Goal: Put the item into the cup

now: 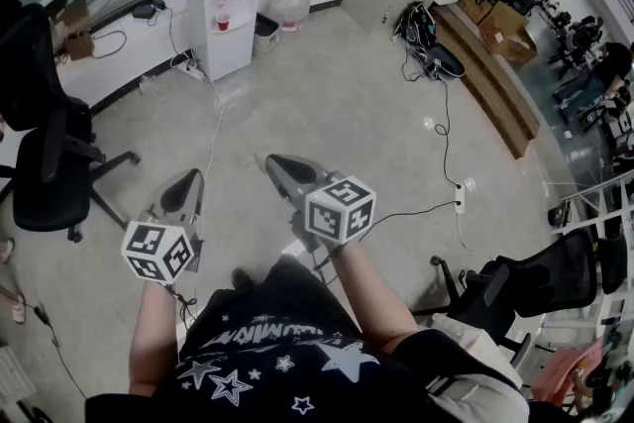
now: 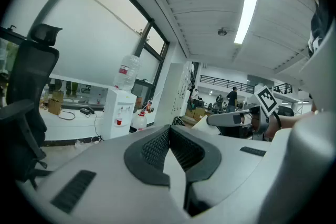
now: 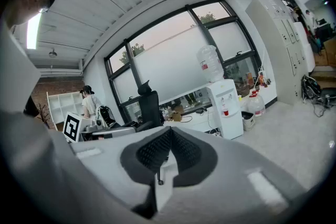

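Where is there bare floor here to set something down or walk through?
The widest free patch is the grey speckled floor straight ahead, bordered by the white water dispenser on the left and the long wooden step on the right. It is crowded at far left around the black office chairs, and black cables trail beside the step.

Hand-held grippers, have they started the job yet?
Nothing looks done yet: no cup or item shows in any view. Nothing is in hand either; the left hand-held gripper and the right hand-held gripper are both shut and empty, held above the floor. Everything is left: find the item, pick it up, drop it in the cup.
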{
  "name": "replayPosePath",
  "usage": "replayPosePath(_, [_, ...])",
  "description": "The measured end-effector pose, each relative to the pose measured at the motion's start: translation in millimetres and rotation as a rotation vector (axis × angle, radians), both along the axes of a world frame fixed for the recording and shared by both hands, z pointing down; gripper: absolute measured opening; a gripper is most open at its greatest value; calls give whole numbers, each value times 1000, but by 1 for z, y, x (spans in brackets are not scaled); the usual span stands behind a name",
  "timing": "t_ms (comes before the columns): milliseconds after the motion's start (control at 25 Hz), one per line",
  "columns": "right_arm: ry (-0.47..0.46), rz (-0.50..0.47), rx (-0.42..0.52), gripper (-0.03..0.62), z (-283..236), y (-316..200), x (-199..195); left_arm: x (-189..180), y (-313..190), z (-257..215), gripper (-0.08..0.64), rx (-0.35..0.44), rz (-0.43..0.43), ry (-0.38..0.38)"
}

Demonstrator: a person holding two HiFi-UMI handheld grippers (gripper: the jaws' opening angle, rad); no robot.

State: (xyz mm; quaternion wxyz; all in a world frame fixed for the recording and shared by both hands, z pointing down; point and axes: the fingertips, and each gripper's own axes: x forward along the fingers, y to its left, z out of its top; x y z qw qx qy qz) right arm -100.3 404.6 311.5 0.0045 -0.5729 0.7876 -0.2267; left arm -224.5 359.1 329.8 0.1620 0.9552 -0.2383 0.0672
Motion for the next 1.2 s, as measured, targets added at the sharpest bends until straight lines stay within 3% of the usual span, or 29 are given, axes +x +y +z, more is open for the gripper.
replayPosePath(480, [52,49,-52,2,22,-6,-10,-20,-10,16,6,-60,7,0])
replayPosePath(680, [99,60,-26,2,20,-3,-13,-23,-18,24,6,-59,-13,-3])
replayPosePath(1200, [116,122,-92,2,45,-34,18,-16,-48,40,6,-91,-18,-20])
